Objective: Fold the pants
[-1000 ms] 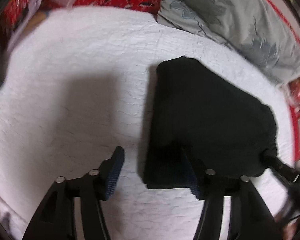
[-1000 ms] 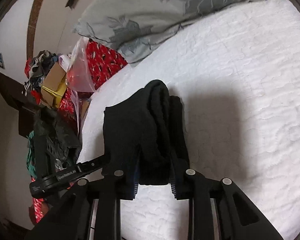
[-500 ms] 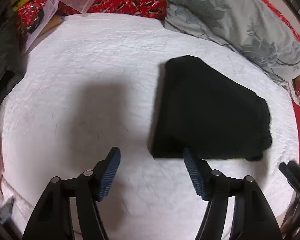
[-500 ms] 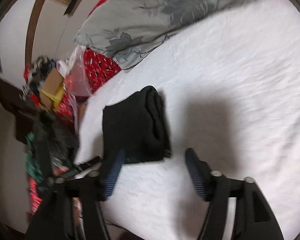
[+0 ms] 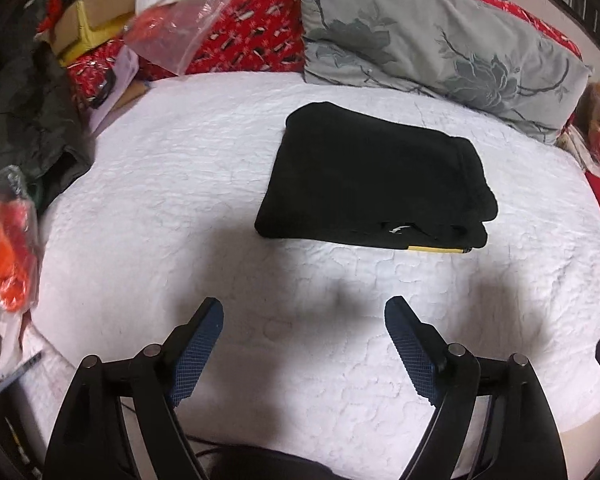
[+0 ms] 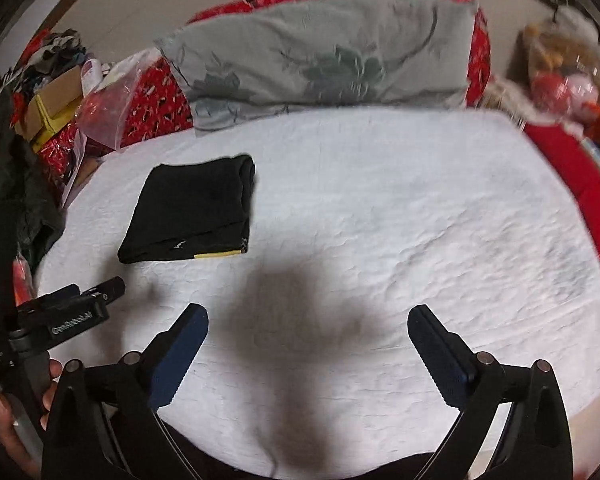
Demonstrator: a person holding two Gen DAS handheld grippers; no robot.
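— What's the bed looking like from your end?

— White quilted bed (image 5: 140, 200), grey floral pillow (image 5: 420, 36) along its far edge, clutter off the left side. The pants (image 5: 372, 188) lie as a compact black rectangle toward the far edge, just short of the pillow.

— So, folded?

— I'd judge it done: layers stacked and edges squared, with a yellow strip and a small white mark showing at the near edge. My left gripper (image 5: 304, 344) and right gripper (image 6: 308, 354) both hover at the near edge, fingers spread wide, holding nothing, well apart from the pants.
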